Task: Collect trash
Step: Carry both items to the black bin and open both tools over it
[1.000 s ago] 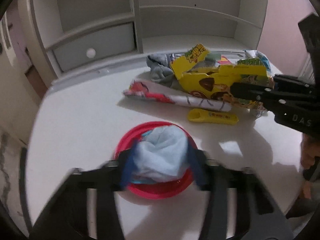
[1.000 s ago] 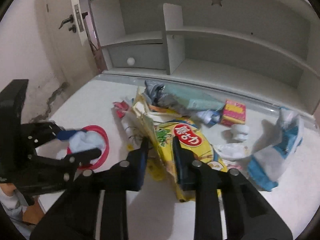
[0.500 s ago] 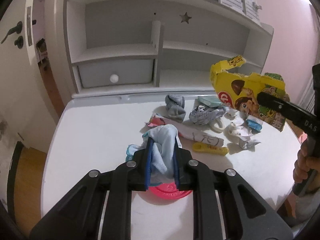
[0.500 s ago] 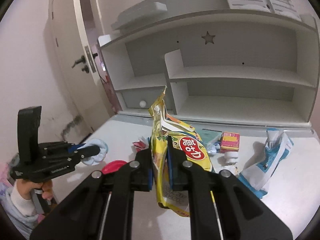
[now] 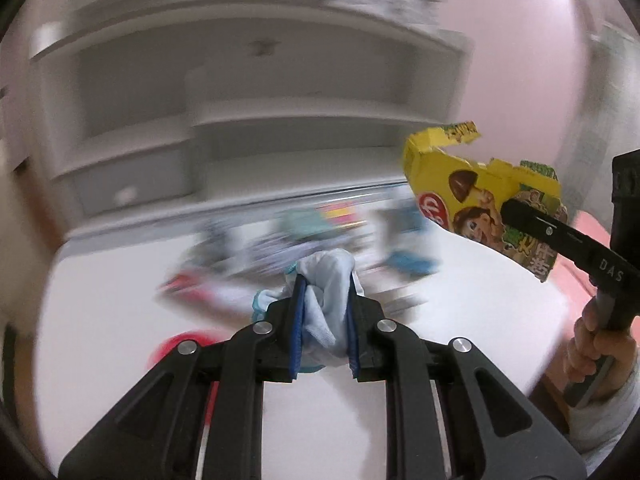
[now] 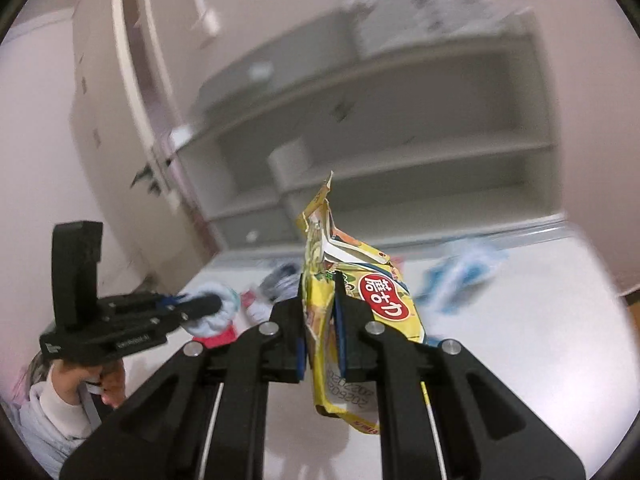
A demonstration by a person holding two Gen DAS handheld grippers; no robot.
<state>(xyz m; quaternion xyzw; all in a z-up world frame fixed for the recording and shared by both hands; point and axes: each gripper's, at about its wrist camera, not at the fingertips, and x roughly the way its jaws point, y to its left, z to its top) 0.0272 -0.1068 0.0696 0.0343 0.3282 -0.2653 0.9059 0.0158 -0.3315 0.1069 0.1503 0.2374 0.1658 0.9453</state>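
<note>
Grippers both had their hands full at this point, so here's how it looked. Left gripper was pinched narrow around a wad of pale blue tissue, the blue pads pressing into it from both sides, with the wad bulging out above the tips. Those jaws had just been closing further on it. Right gripper was clamped fully down on a flattened yellow snack box, which stood nearly edge-on between the pads, its long axis running up and down, torn flap on top and the bottom end hanging below the jaws.

Both pieces were up off the white table, not touching it. From the left wrist view the box hung out to the right and a bit higher than the tissue, well apart from it. Rest of the trash pile sat further back on the table near the shelf unit, too blurred to pick items apart, and a red plate peeked out just beside the left jaws down low.

My guess: whatever bin these go in wasn't in either view, so I couldn't tell which hand was nearer to it. With the box hanging long-axis down, it'd probably drop in end first.
</note>
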